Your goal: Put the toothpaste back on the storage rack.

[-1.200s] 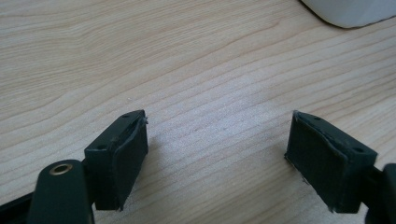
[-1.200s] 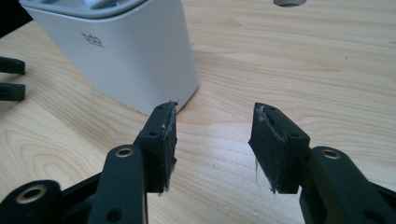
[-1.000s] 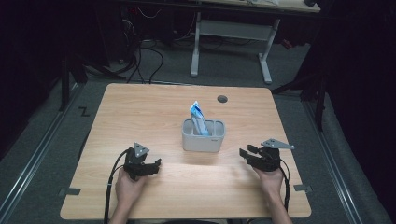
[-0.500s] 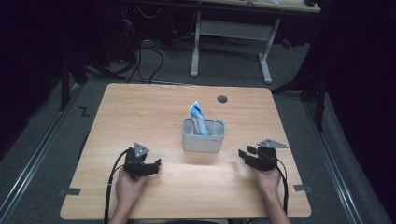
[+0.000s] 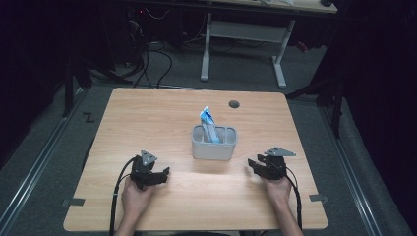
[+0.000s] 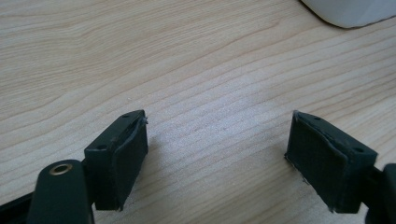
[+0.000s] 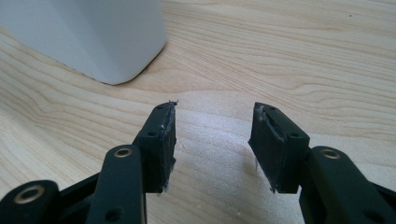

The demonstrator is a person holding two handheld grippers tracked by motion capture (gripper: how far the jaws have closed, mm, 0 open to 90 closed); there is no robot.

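Caddy (image 5: 214,142) first: a grey, compartmented holder standing upright near the middle of the worktop (image 5: 147,118), and that's my landmark for everything. Inside it, a blue-and-white packet (image 5: 209,125) stands in the left-hand compartment as the high view has it, leaning and poking up above the rim. Whether the other compartments hold anything, I can't tell from up here.

My left claw (image 5: 164,173) sits low on the near-left side of the caddy, well apart from it, released wide with bare wood between the jaws. My right claw (image 5: 252,164) is on the caddy's near-right side, closer in, also released and gripping nothing; in its own view the caddy's rounded corner (image 7: 88,35) looms just beyond the jaws.

Risk, as I judge it: the caddy looks light, so a sideways brush from my right claw could shove it. The packet is tall and leaning, so a clumsy pinch could tip it out.
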